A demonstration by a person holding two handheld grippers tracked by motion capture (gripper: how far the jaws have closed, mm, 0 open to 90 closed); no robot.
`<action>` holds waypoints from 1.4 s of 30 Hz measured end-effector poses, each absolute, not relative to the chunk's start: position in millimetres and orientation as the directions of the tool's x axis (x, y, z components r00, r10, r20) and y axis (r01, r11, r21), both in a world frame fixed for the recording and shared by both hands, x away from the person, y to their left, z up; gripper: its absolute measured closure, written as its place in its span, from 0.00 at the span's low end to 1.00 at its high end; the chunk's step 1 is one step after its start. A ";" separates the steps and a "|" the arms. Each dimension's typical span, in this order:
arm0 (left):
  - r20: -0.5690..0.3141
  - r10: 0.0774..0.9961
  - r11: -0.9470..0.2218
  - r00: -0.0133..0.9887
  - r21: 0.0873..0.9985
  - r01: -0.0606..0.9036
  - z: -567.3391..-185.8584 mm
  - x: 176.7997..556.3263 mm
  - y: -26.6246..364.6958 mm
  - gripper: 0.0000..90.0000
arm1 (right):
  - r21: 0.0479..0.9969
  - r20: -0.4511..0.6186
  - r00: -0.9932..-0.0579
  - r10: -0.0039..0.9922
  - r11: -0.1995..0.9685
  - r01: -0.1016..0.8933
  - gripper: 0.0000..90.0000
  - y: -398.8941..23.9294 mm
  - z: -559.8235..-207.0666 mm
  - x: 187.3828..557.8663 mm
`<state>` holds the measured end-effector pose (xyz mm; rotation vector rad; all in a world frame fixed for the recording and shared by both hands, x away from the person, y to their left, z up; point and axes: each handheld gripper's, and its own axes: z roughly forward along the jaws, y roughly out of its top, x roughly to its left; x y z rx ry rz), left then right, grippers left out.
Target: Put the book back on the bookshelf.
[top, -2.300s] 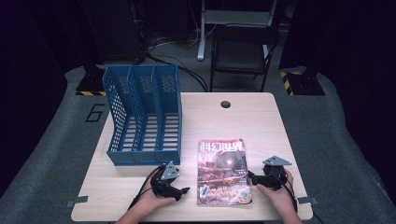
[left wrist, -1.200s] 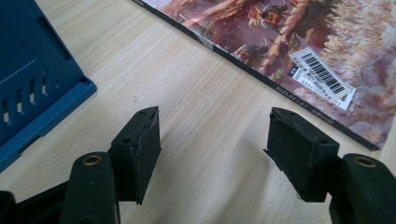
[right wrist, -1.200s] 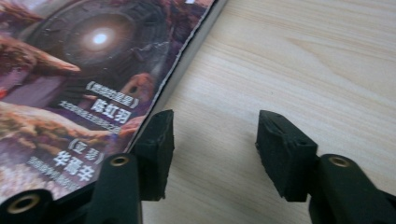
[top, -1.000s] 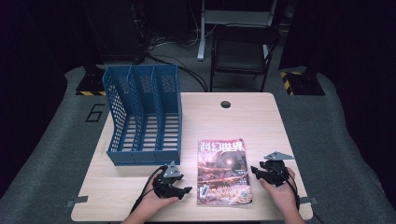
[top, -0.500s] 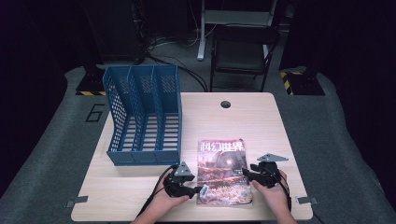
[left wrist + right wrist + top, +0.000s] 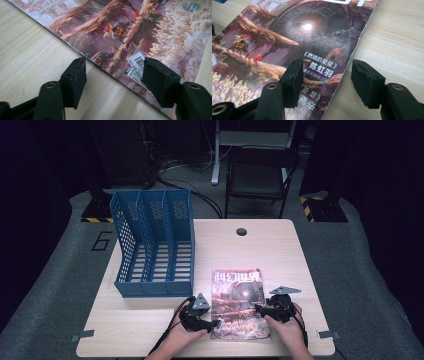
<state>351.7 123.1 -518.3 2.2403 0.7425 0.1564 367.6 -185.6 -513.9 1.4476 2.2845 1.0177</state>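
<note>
I am holding both tongs, left (image 6: 216, 324) and right (image 6: 258, 308), open astride the edges of the magazine (image 6: 239, 302), their jaws having just been widening; lying flat near me, it is thin, floppy and glossy, so I am aiming for the edges.

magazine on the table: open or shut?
Shut. The magazine lies flat on the table, front cover up, title and cover art showing whole; no inner pages spread in either gripper view.
</note>
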 end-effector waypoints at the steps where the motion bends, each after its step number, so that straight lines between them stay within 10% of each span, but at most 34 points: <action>1: -0.108 0.554 -0.548 0.825 0.700 0.459 -518.4 351.7 122.8 0.36 | 0.676 0.144 -0.475 0.868 0.264 0.688 0.43 -185.2 -513.9 367.9; 16: -0.092 0.556 -0.538 0.826 0.717 0.442 -522.2 348.8 113.8 0.26 | 0.675 0.107 -0.491 0.865 0.300 0.675 0.27 -173.5 -516.2 363.6; 42: -0.091 0.551 -0.535 0.829 0.724 0.435 -522.9 334.5 112.8 0.30 | 0.667 0.223 -0.382 0.897 0.146 0.730 0.62 -183.6 -514.2 352.4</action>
